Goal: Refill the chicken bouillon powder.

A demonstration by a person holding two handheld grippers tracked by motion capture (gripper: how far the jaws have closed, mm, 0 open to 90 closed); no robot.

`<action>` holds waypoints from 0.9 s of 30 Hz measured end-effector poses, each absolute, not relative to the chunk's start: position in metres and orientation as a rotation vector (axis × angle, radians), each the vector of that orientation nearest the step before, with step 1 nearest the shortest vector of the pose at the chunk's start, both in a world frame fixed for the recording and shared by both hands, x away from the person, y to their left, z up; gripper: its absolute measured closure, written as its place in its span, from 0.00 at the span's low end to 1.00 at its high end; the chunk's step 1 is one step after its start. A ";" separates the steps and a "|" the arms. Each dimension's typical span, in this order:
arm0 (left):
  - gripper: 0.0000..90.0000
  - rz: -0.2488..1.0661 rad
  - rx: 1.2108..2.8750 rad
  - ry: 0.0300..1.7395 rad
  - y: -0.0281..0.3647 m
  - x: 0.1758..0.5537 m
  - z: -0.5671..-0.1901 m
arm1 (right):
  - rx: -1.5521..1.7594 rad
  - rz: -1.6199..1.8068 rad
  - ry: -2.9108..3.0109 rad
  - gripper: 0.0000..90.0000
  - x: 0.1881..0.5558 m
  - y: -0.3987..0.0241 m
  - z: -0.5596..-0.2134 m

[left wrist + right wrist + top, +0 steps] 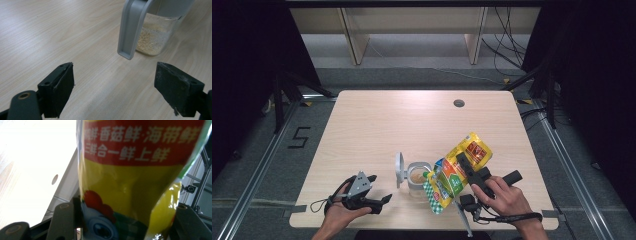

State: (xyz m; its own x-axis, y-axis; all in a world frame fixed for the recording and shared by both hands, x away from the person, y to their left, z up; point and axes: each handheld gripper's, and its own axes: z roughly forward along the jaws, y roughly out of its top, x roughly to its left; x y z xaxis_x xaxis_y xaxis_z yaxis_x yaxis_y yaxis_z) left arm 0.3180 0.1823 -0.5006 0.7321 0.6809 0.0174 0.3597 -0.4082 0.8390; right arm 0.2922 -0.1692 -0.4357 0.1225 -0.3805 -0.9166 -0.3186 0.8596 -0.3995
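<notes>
Right gripper (463, 165) clamps pouch (455, 171) tilted over jar (417, 178).

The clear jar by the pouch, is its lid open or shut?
Open. The jar has its grey lid flipped up on its left, and tan granules cover the bottom while the pouch tilts above.

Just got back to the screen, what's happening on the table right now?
The right gripper holds a yellow seasoning pouch tipped over a small clear container, whose grey lid stands flipped open. Pale granules already lie in the bottom. The left gripper rests on the table beside the container, jaws open and holding nothing.
</notes>
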 end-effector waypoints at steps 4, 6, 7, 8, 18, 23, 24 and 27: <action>0.18 0.452 2.051 0.774 0.183 0.319 -0.501 | -0.583 -0.049 1.479 0.53 0.293 -0.169 -0.436; 0.18 0.431 2.036 0.799 0.182 0.318 -0.502 | -0.580 -0.044 1.482 0.53 0.293 -0.170 -0.437; 0.18 0.449 2.048 0.774 0.183 0.319 -0.501 | -0.576 -0.042 1.484 0.54 0.293 -0.170 -0.437; 0.18 0.450 2.046 0.777 0.183 0.319 -0.501 | -0.578 -0.044 1.485 0.54 0.293 -0.170 -0.437; 0.18 0.445 2.047 0.784 0.182 0.319 -0.501 | -0.564 -0.030 1.491 0.54 0.294 -0.171 -0.437; 0.18 0.453 2.050 0.781 0.183 0.319 -0.501 | -0.552 -0.021 1.500 0.55 0.294 -0.172 -0.438; 0.18 0.454 2.049 0.783 0.182 0.319 -0.501 | -0.561 -0.025 1.494 0.55 0.294 -0.172 -0.437; 0.18 0.454 2.049 0.780 0.183 0.319 -0.501 | -0.562 -0.025 1.496 0.55 0.294 -0.172 -0.437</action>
State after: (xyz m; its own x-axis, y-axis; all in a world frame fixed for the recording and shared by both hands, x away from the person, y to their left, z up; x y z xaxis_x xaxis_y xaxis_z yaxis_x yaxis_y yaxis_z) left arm 0.3191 0.1827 -0.5015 0.7369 0.6754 0.0271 0.3571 -0.4230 0.8328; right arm 0.2942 -0.1718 -0.4373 0.0992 -0.3539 -0.9300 -0.3222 0.8728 -0.3665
